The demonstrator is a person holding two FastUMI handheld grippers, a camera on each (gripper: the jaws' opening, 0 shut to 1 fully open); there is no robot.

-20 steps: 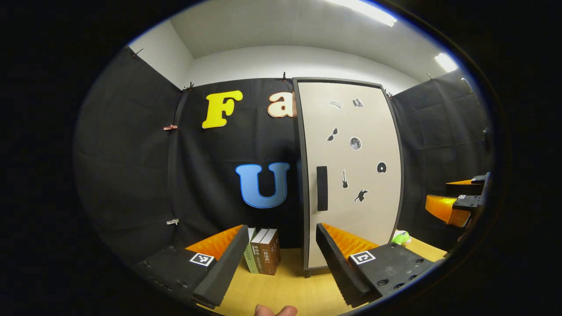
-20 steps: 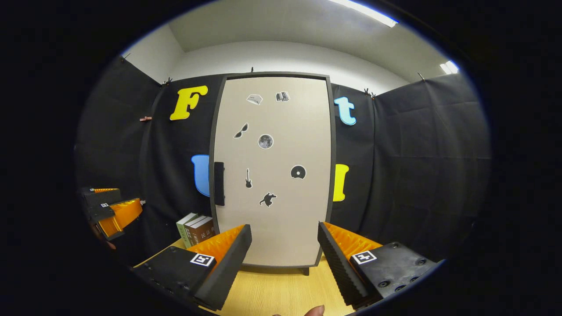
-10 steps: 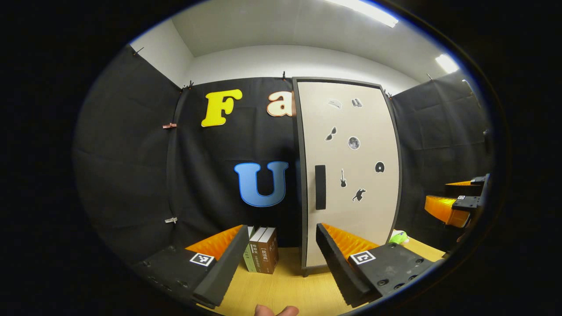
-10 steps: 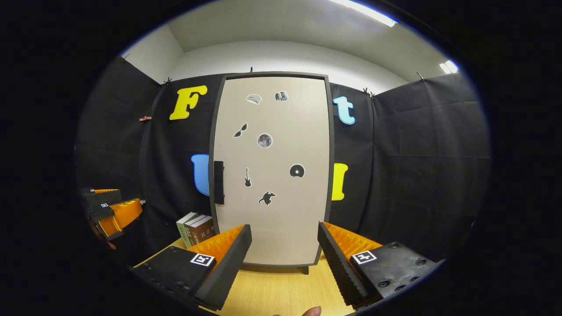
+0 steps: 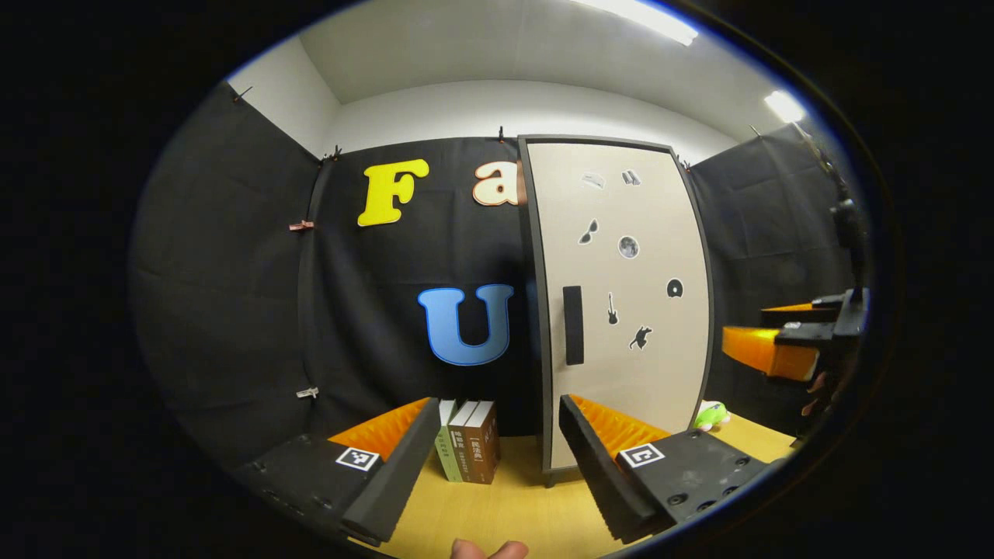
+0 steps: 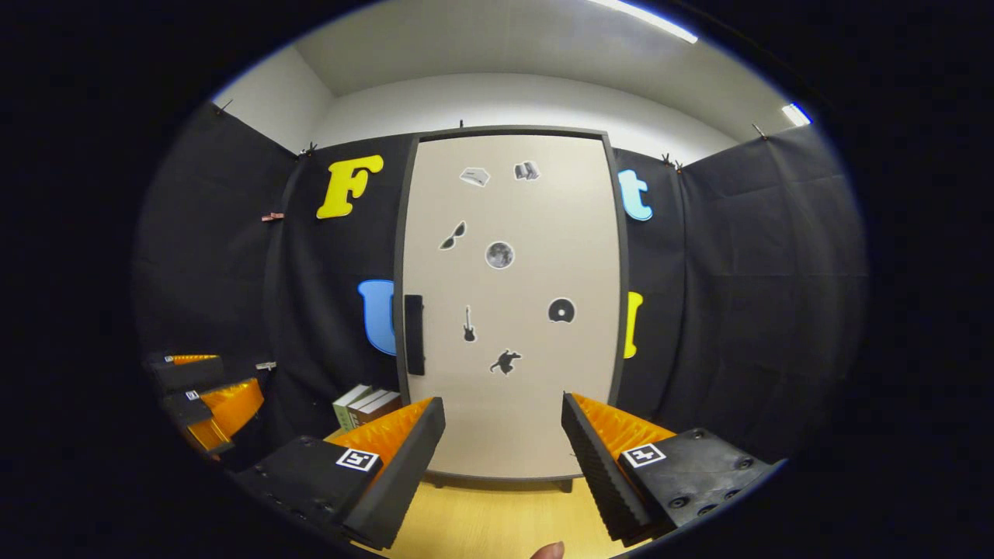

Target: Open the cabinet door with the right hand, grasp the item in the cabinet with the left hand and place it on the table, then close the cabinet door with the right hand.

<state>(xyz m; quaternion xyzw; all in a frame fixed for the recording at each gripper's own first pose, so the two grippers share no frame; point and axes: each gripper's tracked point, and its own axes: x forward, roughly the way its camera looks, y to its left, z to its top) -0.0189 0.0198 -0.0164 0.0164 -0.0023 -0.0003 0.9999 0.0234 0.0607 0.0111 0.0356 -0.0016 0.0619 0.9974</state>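
The shut beige cabinet door [image 6: 509,303] hides whatever is inside. A small green object [image 5: 708,417] on the wooden bench [image 5: 512,505] is partly hidden behind the cabinet.

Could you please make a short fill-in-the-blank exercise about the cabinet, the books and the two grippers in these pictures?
1. The cabinet door is ____, so the inside is hidden.
2. The black handle sits near the door's ____ edge in the right gripper view.
3. The books stand ____ on the table, beside the cabinet.
4. The right gripper and the left gripper each hold ____.

Missing words: closed; left; upright; nothing
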